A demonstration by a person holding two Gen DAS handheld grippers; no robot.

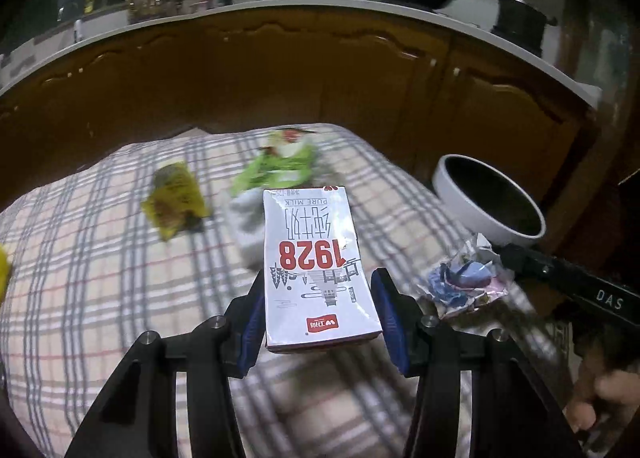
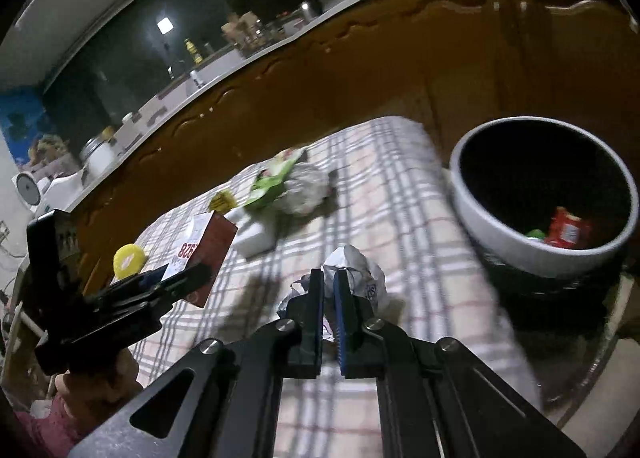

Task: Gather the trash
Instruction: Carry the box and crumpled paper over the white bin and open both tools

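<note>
Gripping the milk carton (image 1: 316, 262) between its blue pads, our left gripper (image 1: 320, 310) holds the box lifted above the checked cloth (image 1: 100, 278) that covers the counter (image 1: 48, 242); the carton's printed face points up and away from the camera, with the red digits 1928 upside down to us. In the right wrist view the same carton (image 2: 200, 254) shows at the left, clamped in the left gripper (image 2: 176, 282), with a hand (image 2: 100, 378) and a pink sleeve (image 2: 44, 430) below it.

Farther left on the cloth lies a yellow wrapper (image 1: 176, 206), and a yellow thing (image 2: 129, 260) sits just behind the left gripper in the right wrist view. Toward the middle we see a green snack bag (image 1: 280, 166) beside a pale, blurred lump, both well beyond the carton.

Moving right, our right gripper (image 2: 329, 310) is clenched on a crumpled wrapper (image 2: 360, 274), its jaws almost together with the white foil bulging out above and to the right of them. From the left wrist view that wrapper (image 1: 464, 278) shows blue and pink print at the tip of the right gripper (image 1: 508, 258).

At the far right stands the white-rimmed trash bin (image 2: 504, 234), just off the cloth's edge, with a red packet (image 2: 568, 228) and a bit of green lying inside. Brown cabinet doors (image 1: 280, 74) run behind everything.
</note>
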